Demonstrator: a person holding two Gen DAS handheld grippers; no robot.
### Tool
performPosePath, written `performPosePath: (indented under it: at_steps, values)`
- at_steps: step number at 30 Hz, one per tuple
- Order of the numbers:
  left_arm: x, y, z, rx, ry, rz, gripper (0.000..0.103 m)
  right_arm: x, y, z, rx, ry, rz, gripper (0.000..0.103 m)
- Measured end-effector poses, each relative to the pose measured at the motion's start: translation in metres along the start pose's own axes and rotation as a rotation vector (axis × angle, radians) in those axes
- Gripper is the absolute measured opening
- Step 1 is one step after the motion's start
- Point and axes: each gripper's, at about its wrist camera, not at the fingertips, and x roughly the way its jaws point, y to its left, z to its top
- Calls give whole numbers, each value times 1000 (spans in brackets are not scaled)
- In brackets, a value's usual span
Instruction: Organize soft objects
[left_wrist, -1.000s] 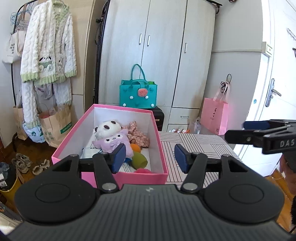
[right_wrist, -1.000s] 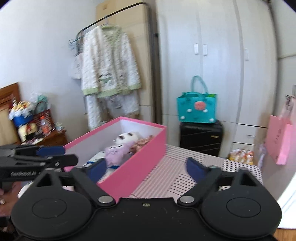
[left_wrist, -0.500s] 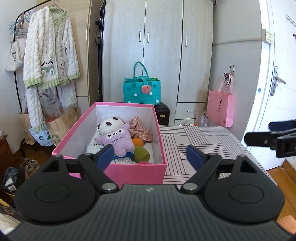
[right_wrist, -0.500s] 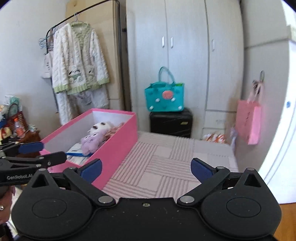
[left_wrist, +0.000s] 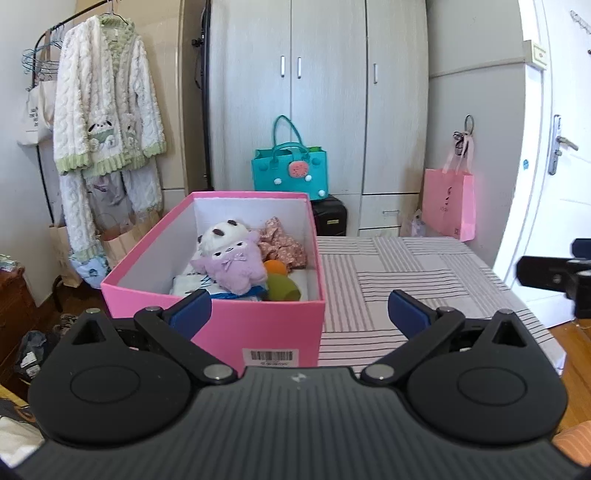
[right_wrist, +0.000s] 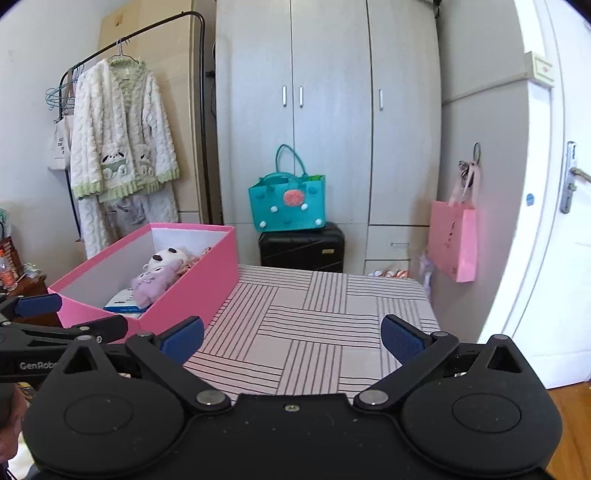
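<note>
1. Because nothing sits between its blue pads, the left gripper (left_wrist: 297, 312) is released; its jaws have just been opening wide, and it hangs at the near end of the pink box (left_wrist: 258, 332), most likely done with its drop.
2. Likewise the right gripper (right_wrist: 291, 341) is spread and empty, held over the bare striped tabletop (right_wrist: 325, 325) beside the box, probably because no loose item shows there to pick.
3. Inside the box the soft things are packed together so that they fit: a purple plush (left_wrist: 232, 267) lies on a white and blue packet (left_wrist: 192, 284), a green piece (left_wrist: 282, 288) and an orange piece (left_wrist: 275, 266) touch its side, a panda plush (left_wrist: 223, 234) sits just behind, and a floral cloth (left_wrist: 282, 245) fills the far corner.
4. Farther off, a teal bag (right_wrist: 288, 203) rests on a black suitcase (right_wrist: 301, 247) before the wardrobe (right_wrist: 328, 110), apart from the work.
</note>
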Motion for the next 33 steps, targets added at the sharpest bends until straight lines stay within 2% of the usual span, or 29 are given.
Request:
performPosePath:
  at_steps: [9, 17, 33]
  values:
    - [-9, -3, -6, 22, -8, 36, 103, -8, -4, -13, 19, -8, -59, 103]
    - [-16, -4, -9, 22, -9, 66, 103, -20, -5, -17, 34, -41, -63, 103]
    - [-20, -8, -14, 19, 3, 71, 103, -21, -2, -23, 25, -58, -82, 103]
